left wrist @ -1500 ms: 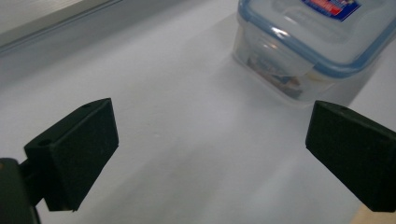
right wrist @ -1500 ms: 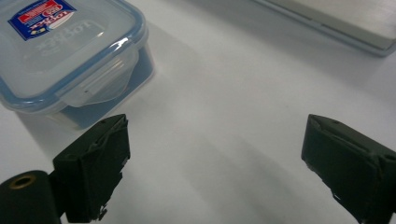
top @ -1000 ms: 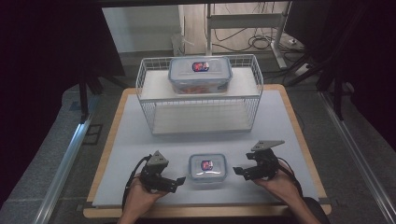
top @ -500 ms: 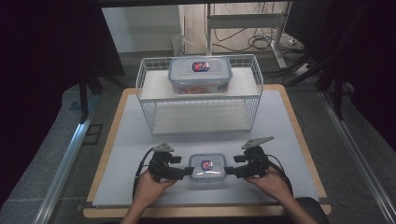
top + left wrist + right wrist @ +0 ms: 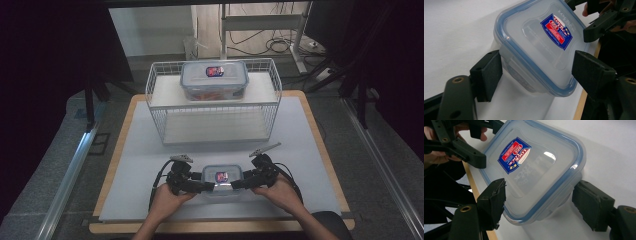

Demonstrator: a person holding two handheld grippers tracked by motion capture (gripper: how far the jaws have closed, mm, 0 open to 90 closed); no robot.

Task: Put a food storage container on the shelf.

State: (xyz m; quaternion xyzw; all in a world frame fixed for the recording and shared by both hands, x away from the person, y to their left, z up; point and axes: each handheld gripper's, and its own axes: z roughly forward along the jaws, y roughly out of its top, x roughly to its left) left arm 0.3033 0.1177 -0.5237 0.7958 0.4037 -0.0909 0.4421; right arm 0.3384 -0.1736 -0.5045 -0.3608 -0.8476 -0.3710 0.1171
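The box (image 5: 221, 180) sits well in front of the rack (image 5: 214, 106). My left gripper (image 5: 206, 187) and right gripper (image 5: 235, 184) have just been closing on its ends, jaws straddling but not clearly pressing. Probably light, stiff, slippery plastic; I'd clamp the latch flaps.

Small container (image 5: 221, 178) on tabletop (image 5: 320, 150), in front of wire basket (image 5: 160, 95); bigger container (image 5: 214, 79) sits atop basket; claws flank small container.
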